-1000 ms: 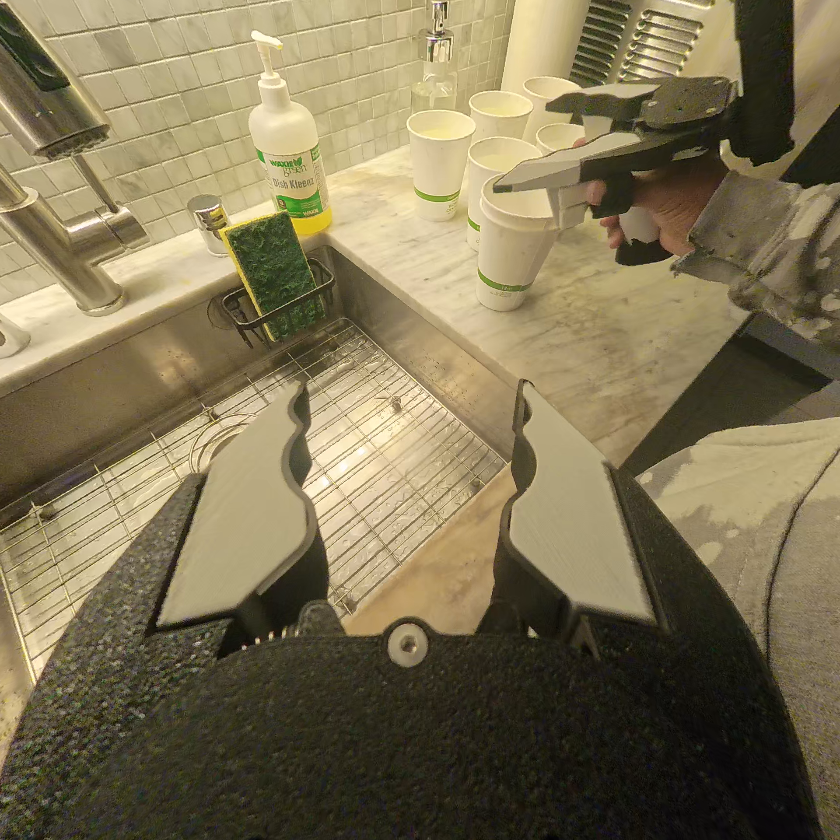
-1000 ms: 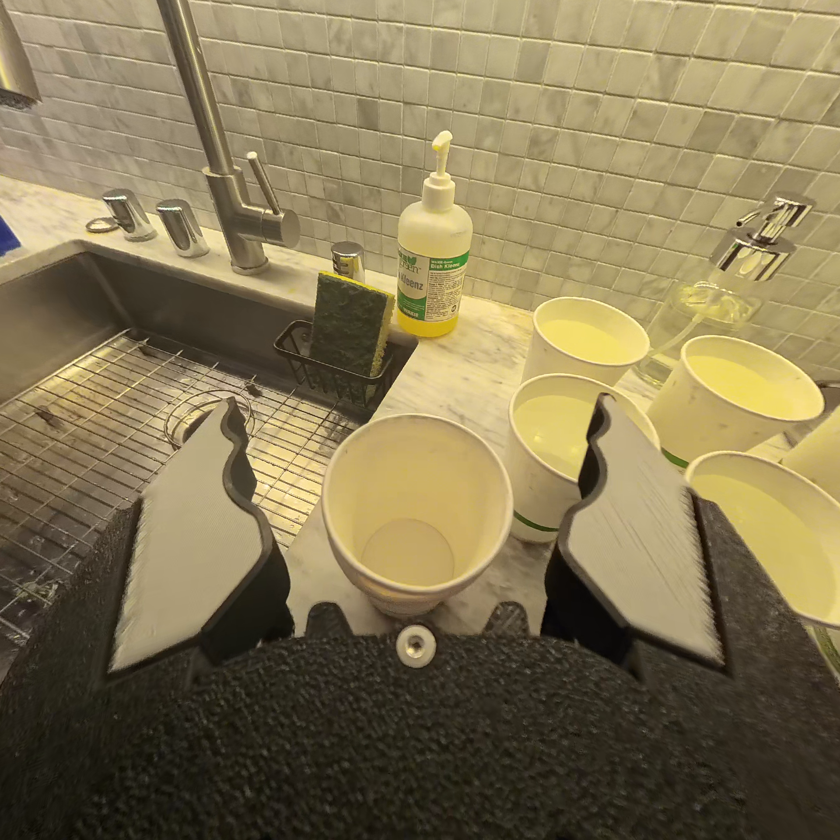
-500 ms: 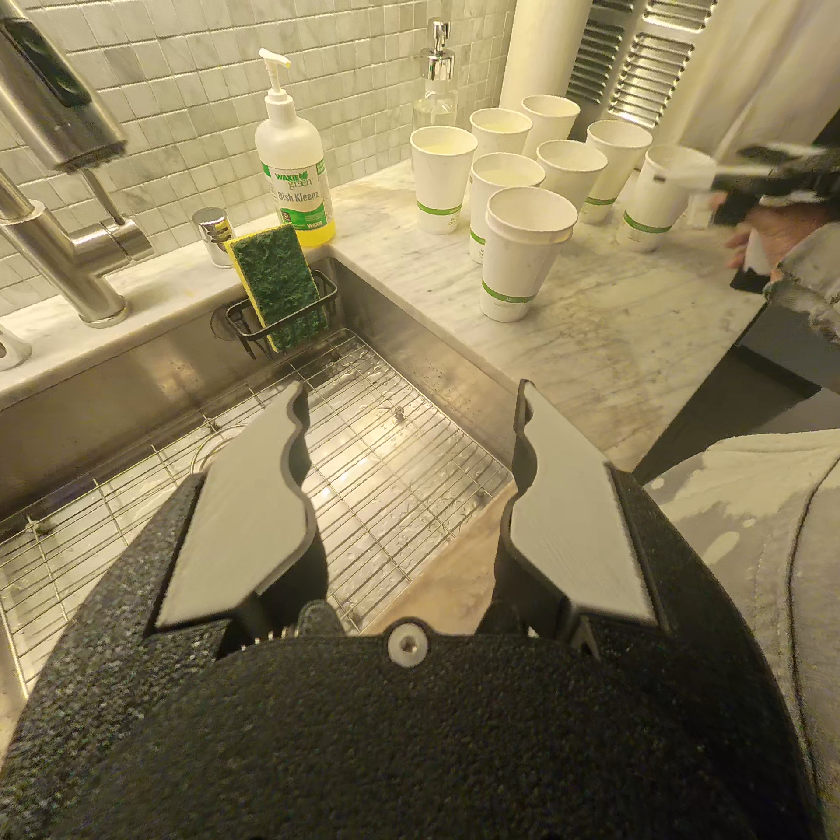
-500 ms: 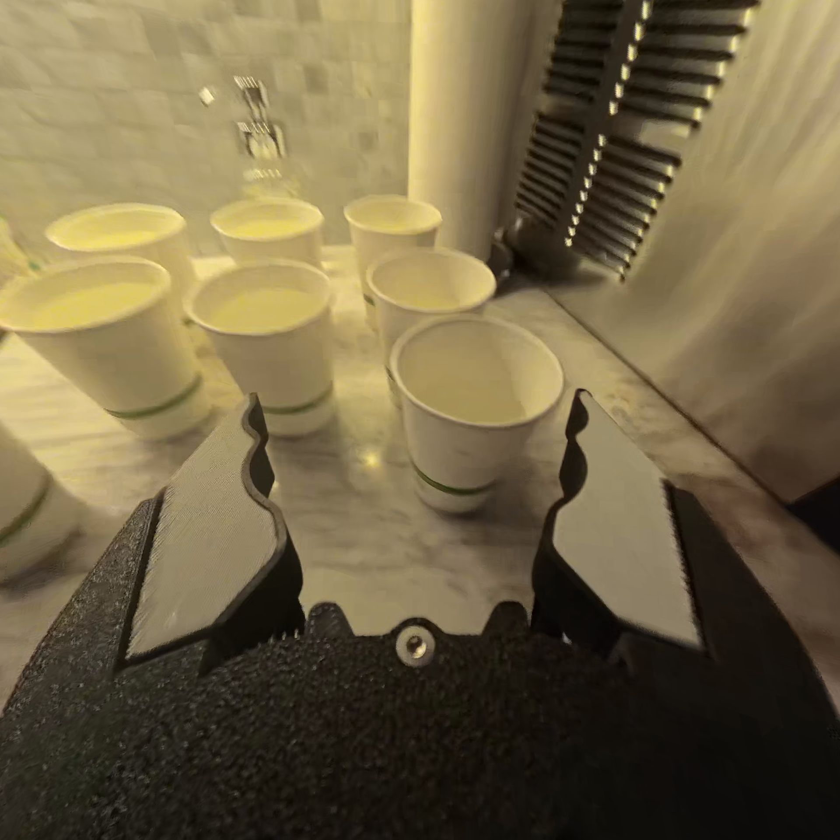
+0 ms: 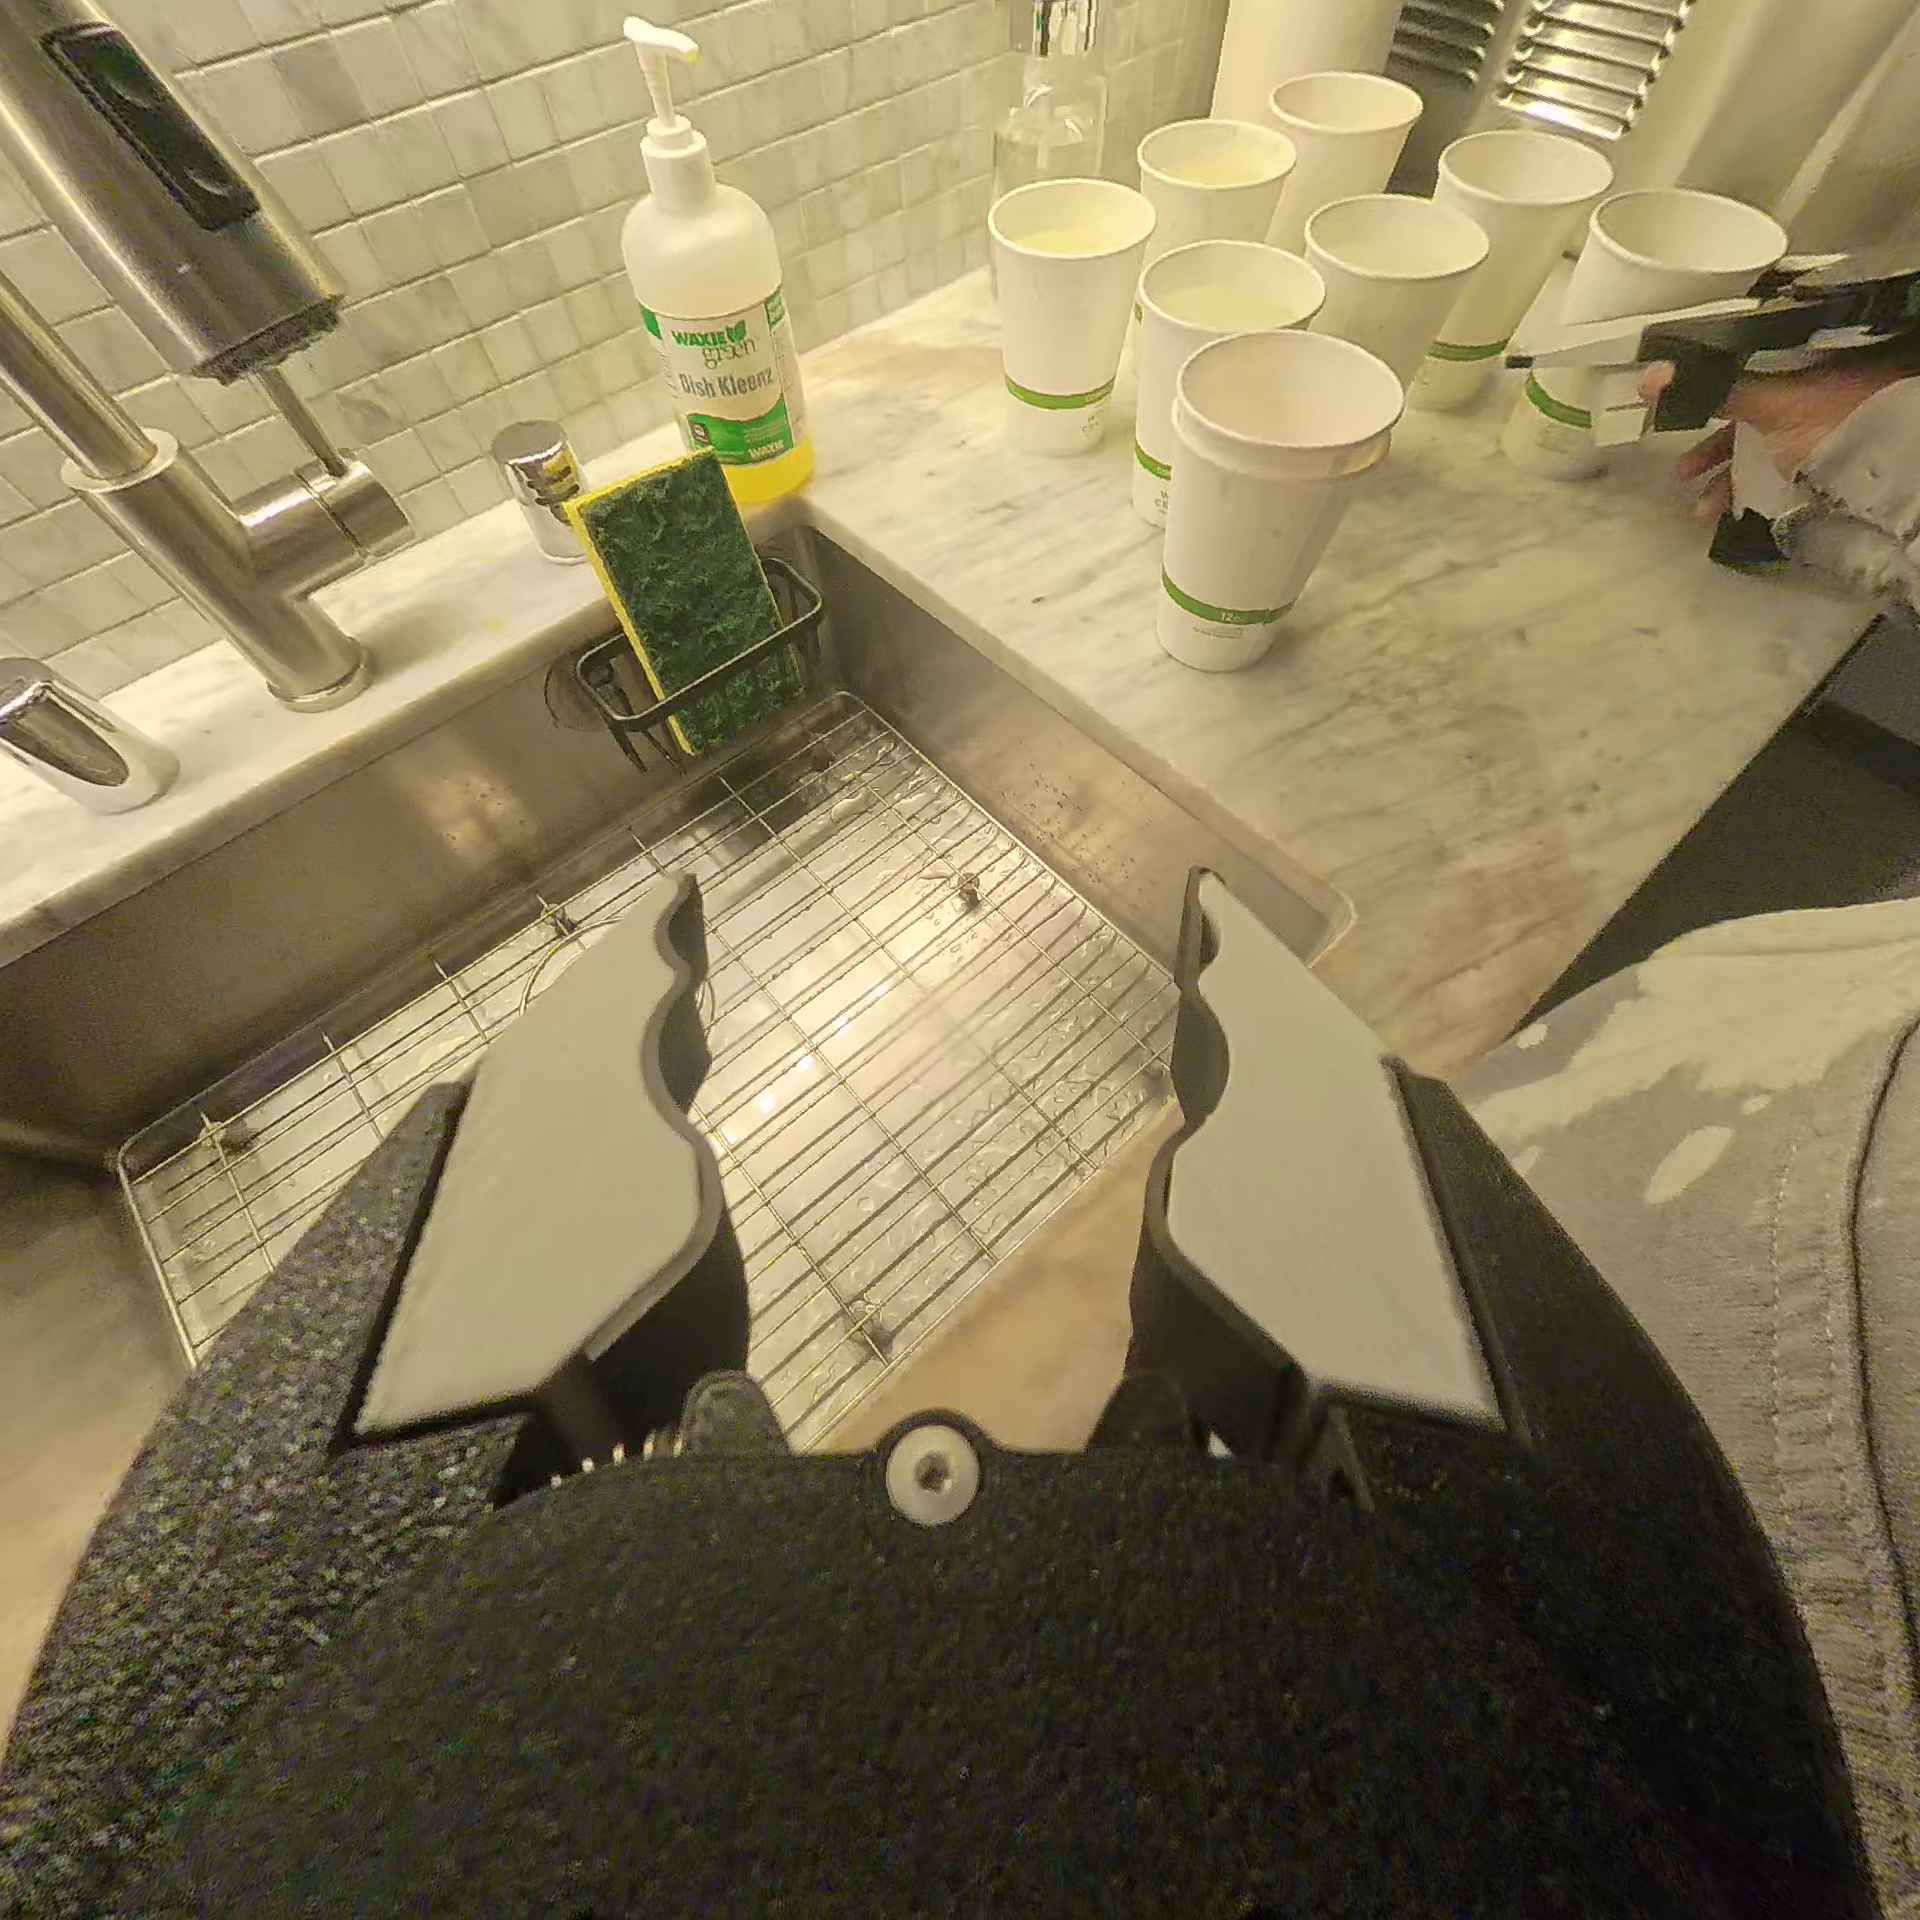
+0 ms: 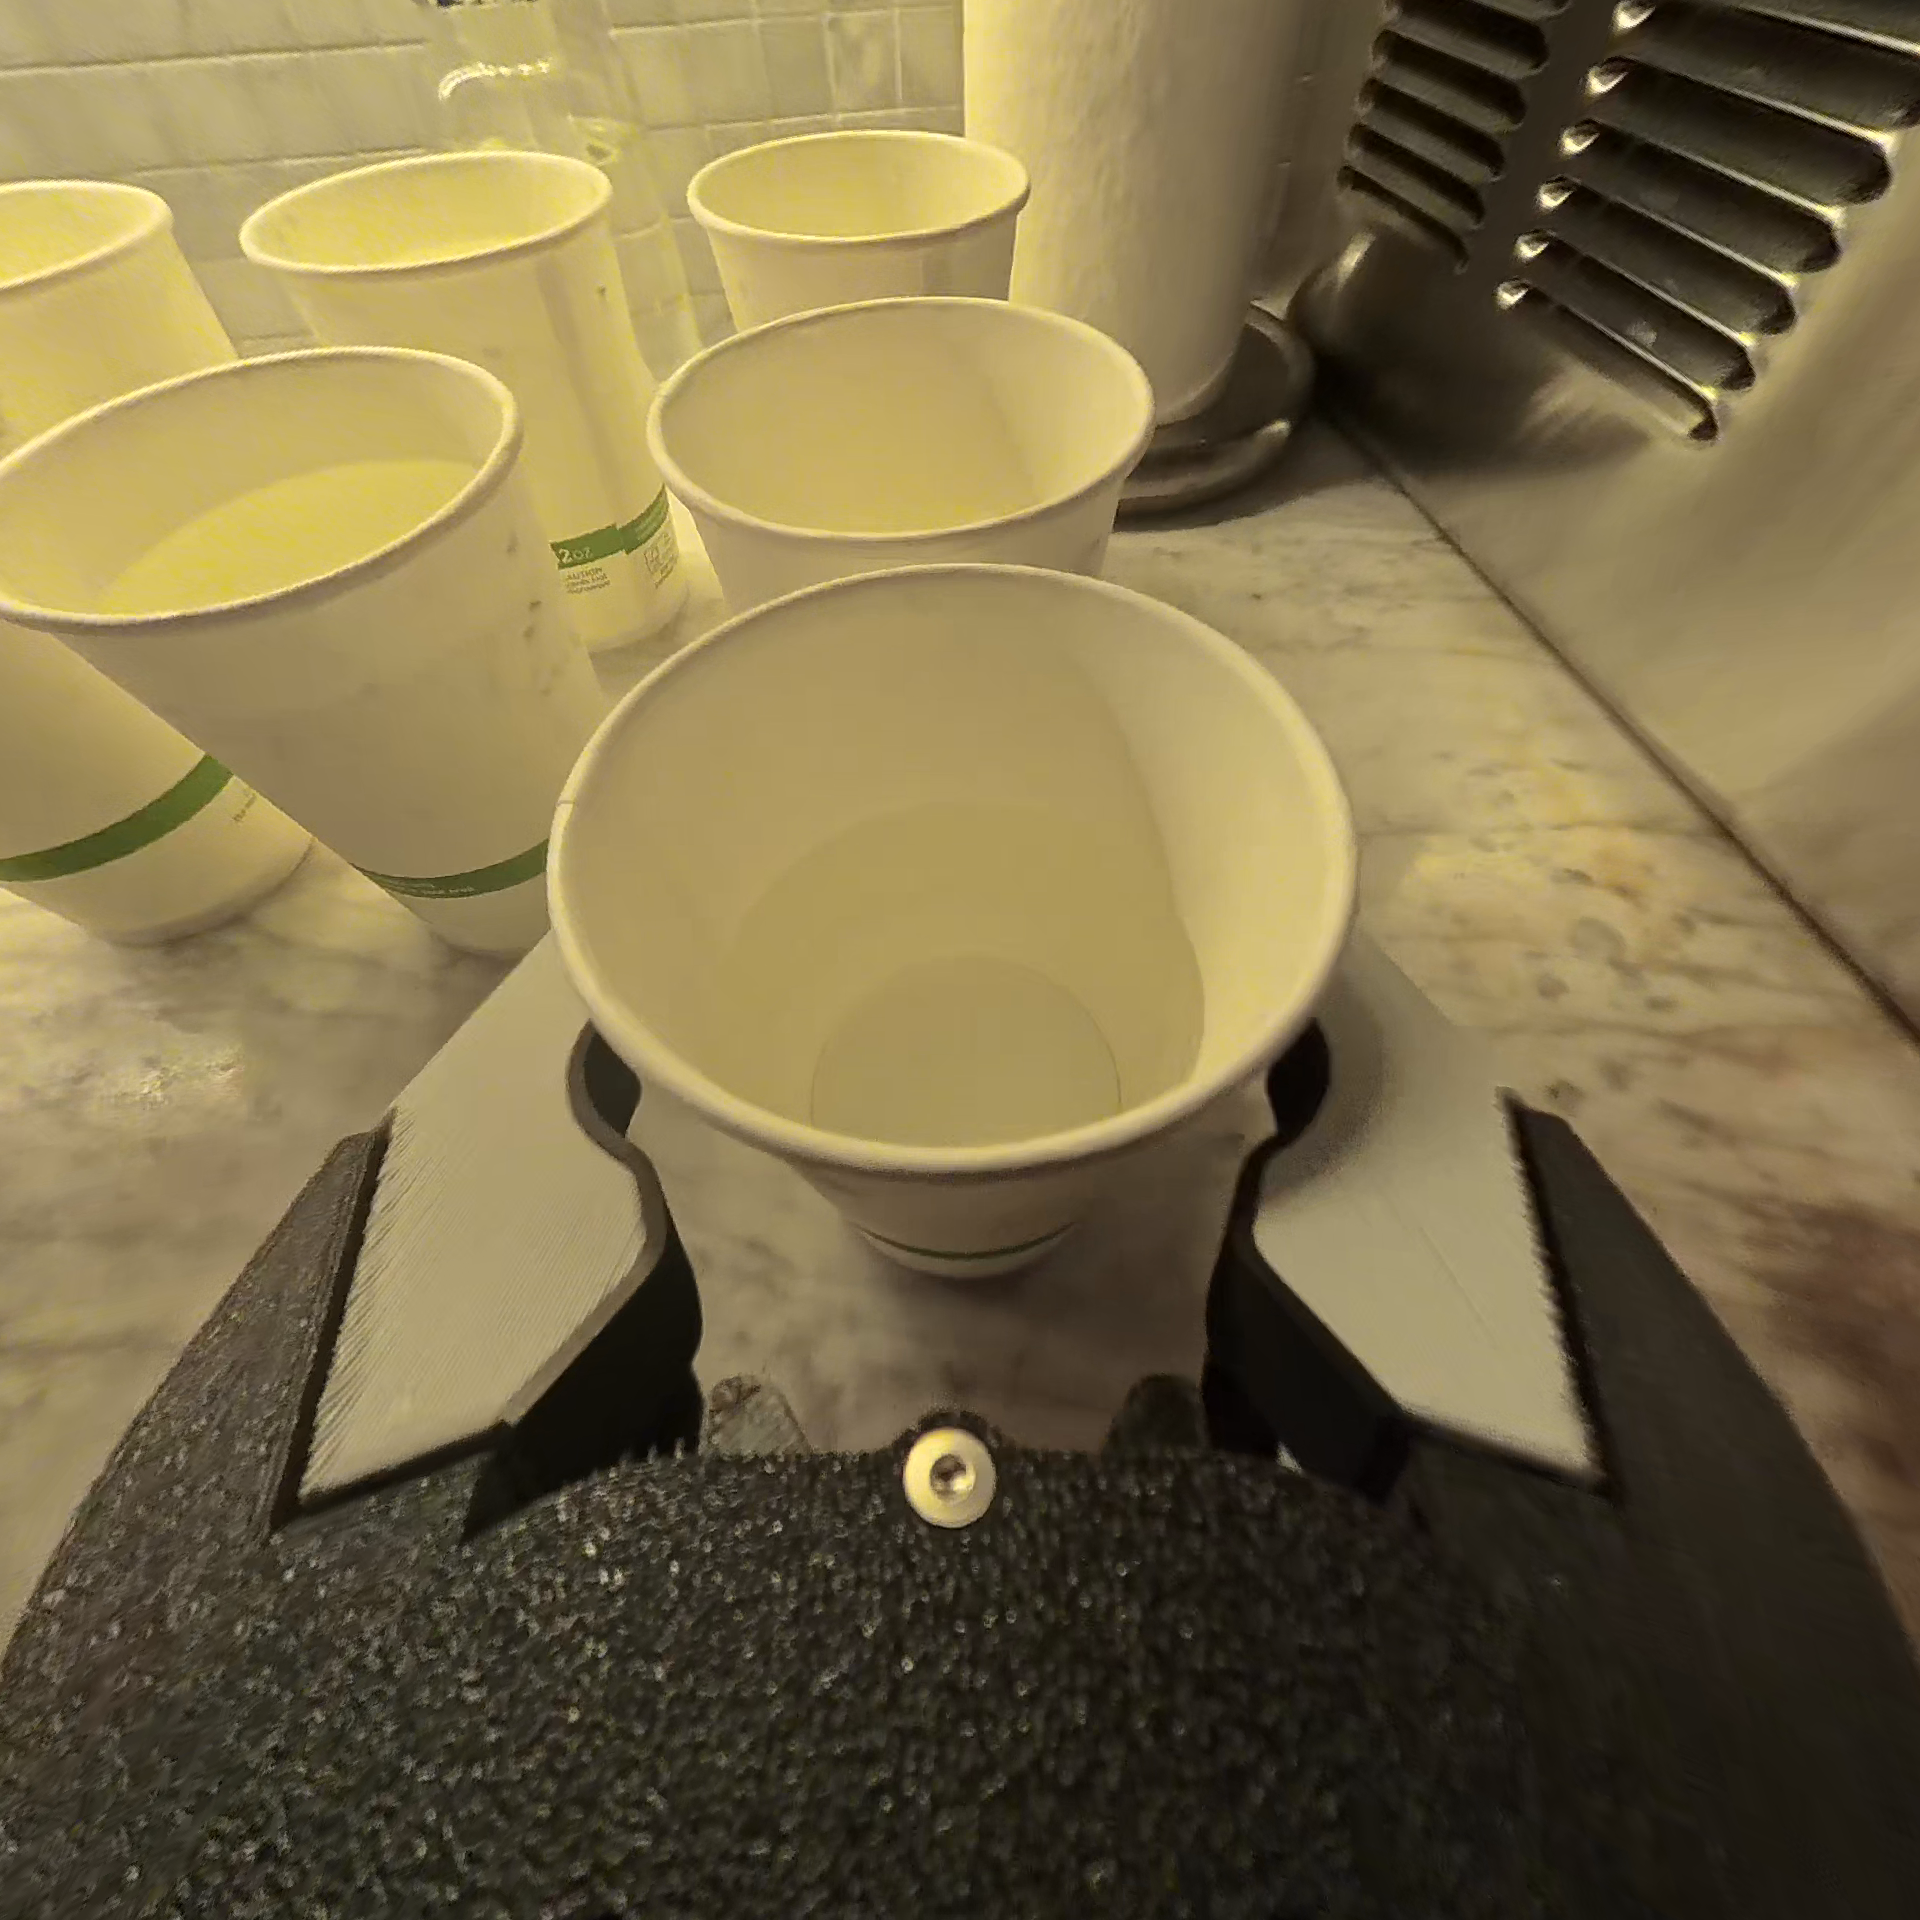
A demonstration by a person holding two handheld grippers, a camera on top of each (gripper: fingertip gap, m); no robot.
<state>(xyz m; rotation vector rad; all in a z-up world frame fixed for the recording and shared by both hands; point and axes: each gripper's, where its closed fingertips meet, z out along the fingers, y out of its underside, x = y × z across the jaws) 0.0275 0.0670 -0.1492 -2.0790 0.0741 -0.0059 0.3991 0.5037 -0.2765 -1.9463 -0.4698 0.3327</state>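
Here, left gripper [image 5: 940, 935]: fingers spread wide, nothing between them, hovering over the wire grid [image 5: 831, 997] in the steel sink [image 5: 312, 894]. Sponge [image 5: 686, 592]: upright in a black caddy at the sink's far right corner. Soap bottle [image 5: 717, 312]: on the marble counter [image 5: 1455, 727], just behind the sponge. Right gripper [image 6: 951, 1049]: a finger on either side of an empty paper cup [image 6: 951, 883] standing on the counter near its right edge; whether the fingers press the cup, cannot tell. Further cups [image 6: 312, 623]: grouped beyond and leftward, toward the tiled wall [image 5: 468, 156].

White paper cups [image 6: 951, 894] bear green bands; sponge [image 5: 681, 592] green-and-yellow.
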